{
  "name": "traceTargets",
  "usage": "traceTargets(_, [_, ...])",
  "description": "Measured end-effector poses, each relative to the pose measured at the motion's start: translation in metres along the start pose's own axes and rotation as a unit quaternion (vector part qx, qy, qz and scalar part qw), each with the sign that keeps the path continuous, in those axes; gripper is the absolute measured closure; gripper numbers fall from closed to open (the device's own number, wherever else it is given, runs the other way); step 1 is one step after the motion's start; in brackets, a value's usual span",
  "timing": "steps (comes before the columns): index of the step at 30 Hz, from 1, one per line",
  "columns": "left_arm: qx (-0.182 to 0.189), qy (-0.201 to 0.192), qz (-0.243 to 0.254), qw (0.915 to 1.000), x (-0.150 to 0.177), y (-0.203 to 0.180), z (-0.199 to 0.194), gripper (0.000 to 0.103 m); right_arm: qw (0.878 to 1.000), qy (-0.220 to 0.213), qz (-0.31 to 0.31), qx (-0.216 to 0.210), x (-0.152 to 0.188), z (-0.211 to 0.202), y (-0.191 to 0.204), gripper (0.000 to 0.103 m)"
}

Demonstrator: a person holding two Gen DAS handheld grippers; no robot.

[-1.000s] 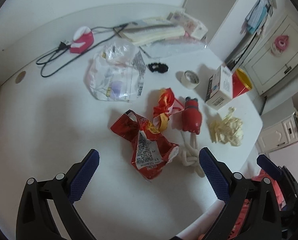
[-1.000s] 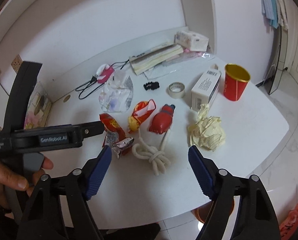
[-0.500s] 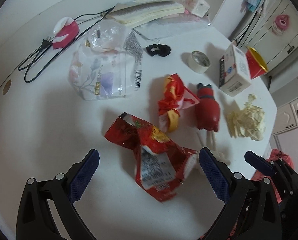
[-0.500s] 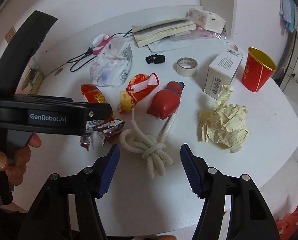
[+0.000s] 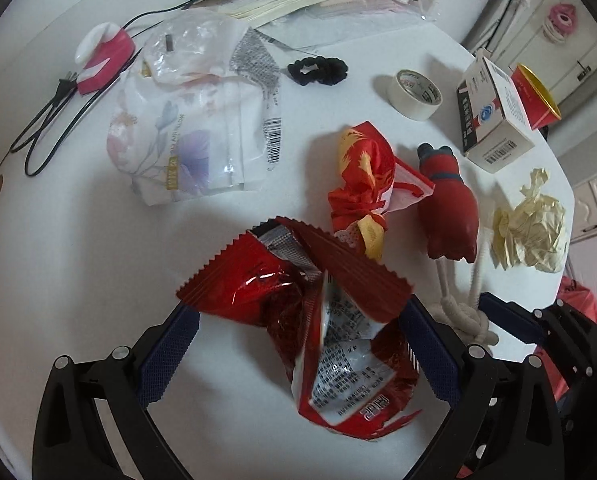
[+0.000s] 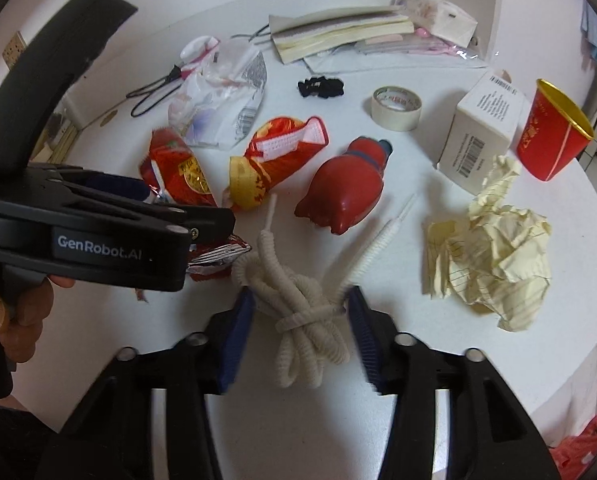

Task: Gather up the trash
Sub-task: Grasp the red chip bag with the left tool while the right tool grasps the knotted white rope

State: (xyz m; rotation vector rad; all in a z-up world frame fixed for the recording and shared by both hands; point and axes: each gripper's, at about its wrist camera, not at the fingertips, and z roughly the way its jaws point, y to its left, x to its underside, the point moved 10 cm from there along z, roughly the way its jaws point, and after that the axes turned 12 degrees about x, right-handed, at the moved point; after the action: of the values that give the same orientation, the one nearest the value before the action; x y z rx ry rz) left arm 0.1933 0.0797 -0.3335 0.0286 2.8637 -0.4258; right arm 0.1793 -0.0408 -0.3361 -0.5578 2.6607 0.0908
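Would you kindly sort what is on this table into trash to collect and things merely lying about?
Trash: red foil snack bag; red-and-yellow crumpled wrapper; clear floral plastic bag; crumpled yellow lined paper.

Lying about: tape roll; black scrunchie; white carton; books.

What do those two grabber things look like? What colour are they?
Both are black plastic, shaped like big tongs. The left gripper and right gripper each have two dark blue ribbed pads inside their jaws, plus small silver bolts. The left one's side says "GenRobot.AI" in pale letters. A bare hand holds its handle. No cables show.
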Motion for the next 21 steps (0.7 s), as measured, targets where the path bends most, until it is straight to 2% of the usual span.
traceTargets(1, [-0.004,-0.001,0.006,1.0,0.0,0.001,0.001,0.012,1.0,0.0,-0.001,0.0,0.0,0.001,0.0,0.062])
traceTargets(2, [-0.004,0.0,0.01,0.9999,-0.001,0.001,0.004,0.027,1.0,-0.001,0.001,0.0,0.0,0.001,0.0,0.064])
traceTargets(3, [0.003,0.007,0.009,0.9999,0.001,0.002,0.008,0.034,1.0,-0.001,0.003,-0.001,0.0,0.001,0.0,0.064])
traceTargets(5, [0.009,0.009,0.005,0.9999,0.001,0.002,0.012,0.042,1.0,-0.002,0.005,-0.001,0.001,0.001,0.0,0.067])
traceTargets(7, [-0.002,0.008,0.02,0.9998,0.002,0.003,0.012,0.05,1.0,-0.003,0.007,-0.003,0.001,0.001,0.0,0.069])
traceTargets(9, [0.006,0.004,0.017,0.9998,0.005,0.005,0.012,0.061,1.0,-0.001,0.02,-0.009,0.001,0.001,-0.001,0.07])
traceTargets(12, [0.013,-0.004,0.018,0.9997,0.012,0.008,0.003,0.066,0.999,0.004,0.047,-0.028,0.005,-0.001,-0.003,0.071])
traceTargets(17, [0.022,-0.009,0.016,0.9996,0.026,0.012,-0.022,0.067,0.996,0.0,0.076,-0.046,0.015,-0.017,-0.004,0.072])
traceTargets(21, [0.029,-0.015,0.021,0.9993,0.038,0.004,-0.047,0.067,0.994,-0.015,0.089,-0.067,0.021,-0.046,-0.002,0.072])
